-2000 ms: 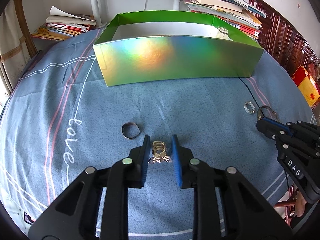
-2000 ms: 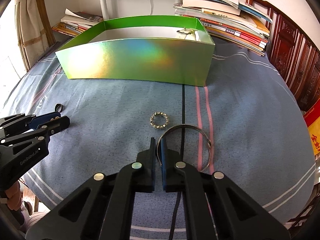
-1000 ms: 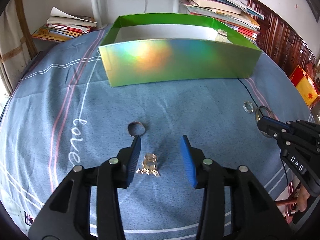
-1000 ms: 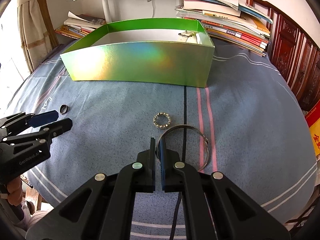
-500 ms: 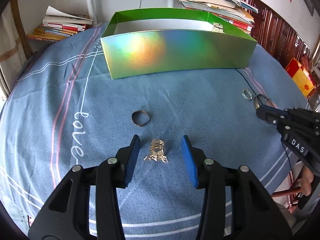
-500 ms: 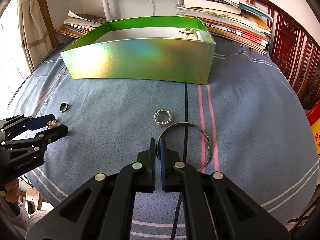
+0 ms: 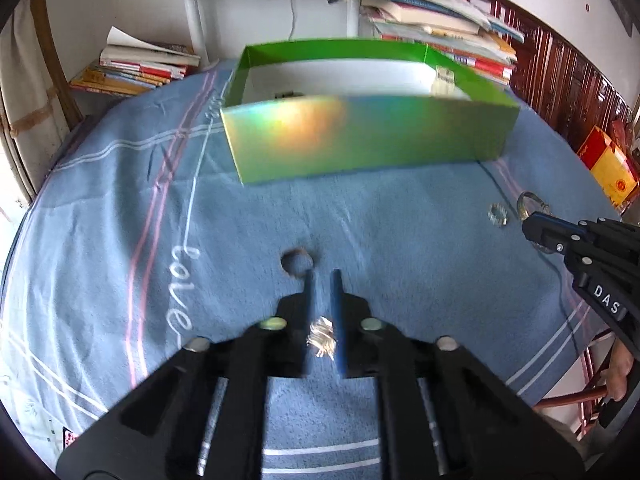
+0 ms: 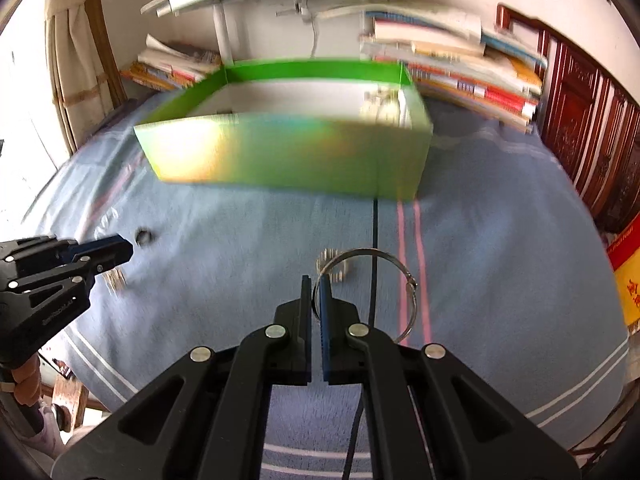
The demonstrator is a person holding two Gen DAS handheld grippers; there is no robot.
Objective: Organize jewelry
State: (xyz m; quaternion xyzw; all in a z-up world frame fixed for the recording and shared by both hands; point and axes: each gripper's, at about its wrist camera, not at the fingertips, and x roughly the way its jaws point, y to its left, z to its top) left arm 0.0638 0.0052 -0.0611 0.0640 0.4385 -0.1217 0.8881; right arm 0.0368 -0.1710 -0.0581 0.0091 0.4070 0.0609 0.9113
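Note:
My left gripper (image 7: 322,276) has closed on a small sparkly silver jewelry piece (image 7: 321,336), which sits deep between the fingers, lifted off the blue cloth. A dark ring (image 7: 297,262) lies just beyond its tips. My right gripper (image 8: 317,280) is shut on the rim of a large silver bangle (image 8: 406,280) and holds it raised. A small beaded ring (image 8: 336,266) lies on the cloth behind the bangle. The green holographic box (image 7: 360,136) stands open at the back, with some jewelry at its right end (image 7: 443,78).
Stacks of books (image 7: 136,66) lie behind the box on both sides. A thin black cord (image 8: 375,236) runs across the cloth (image 7: 120,208) under the right gripper. A red and yellow packet (image 7: 608,168) sits at the right edge.
My left gripper closed on the sparkly piece and lifted it. My right gripper rose with the bangle; both views moved up and toward the box, blurred.

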